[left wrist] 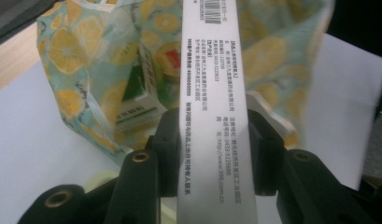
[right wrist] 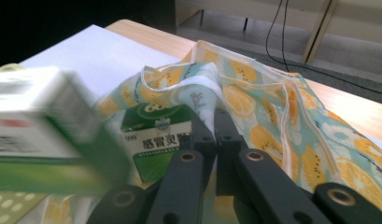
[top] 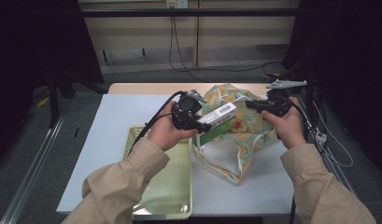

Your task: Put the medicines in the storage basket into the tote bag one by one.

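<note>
Over the lemon-print bag's (top: 235, 119) mouth, white-green medicine box (top: 218, 116) sits clamped in left claw (left wrist: 212, 149), right claw (right wrist: 215, 135) pinching bag rim closed-tight; rim slipping would likely collapse the opening and block the box.

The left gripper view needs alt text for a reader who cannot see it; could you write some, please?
The left gripper clamps a white medicine box between its black jaws. Behind it lies a lemon-print fabric bag on a white table, with a green box inside.
</note>
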{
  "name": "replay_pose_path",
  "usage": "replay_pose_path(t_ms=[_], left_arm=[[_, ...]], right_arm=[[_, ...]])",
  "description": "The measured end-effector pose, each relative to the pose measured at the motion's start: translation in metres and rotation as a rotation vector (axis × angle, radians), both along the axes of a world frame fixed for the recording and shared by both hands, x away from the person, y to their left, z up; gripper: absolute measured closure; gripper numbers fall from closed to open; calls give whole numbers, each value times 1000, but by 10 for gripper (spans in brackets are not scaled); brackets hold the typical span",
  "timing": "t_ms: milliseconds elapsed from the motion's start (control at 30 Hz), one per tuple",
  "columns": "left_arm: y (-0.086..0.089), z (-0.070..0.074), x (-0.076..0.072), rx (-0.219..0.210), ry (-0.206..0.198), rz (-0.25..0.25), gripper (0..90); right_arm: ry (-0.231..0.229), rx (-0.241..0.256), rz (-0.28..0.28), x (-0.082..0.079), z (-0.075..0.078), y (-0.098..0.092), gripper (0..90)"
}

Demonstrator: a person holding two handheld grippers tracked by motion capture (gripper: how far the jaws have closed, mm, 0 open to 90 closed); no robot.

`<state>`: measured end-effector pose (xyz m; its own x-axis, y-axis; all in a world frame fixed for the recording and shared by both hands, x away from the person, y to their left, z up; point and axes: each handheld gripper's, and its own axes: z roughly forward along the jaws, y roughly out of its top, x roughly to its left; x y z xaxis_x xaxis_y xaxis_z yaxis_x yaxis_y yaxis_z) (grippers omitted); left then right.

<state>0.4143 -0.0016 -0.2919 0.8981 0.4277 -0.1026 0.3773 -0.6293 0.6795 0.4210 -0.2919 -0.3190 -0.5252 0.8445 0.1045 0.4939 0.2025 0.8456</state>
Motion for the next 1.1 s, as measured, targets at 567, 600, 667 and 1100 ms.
replay_pose_path(t_ms=[567,600,667,1100], left_arm=[[-54,-36,39,-49,32,38,623],[-57,-38,41,-58,39,40,623],[-61,-42,45,-74,42,52,623],[-81,-56,59,-122,-30,130,194]], right_arm=[[-15,16,15,3,12,8,900],[-13,17,13,4,12,8,900],[-13,24,16,4,12,8,900],[6,32,-5,12,5,-1,900]])
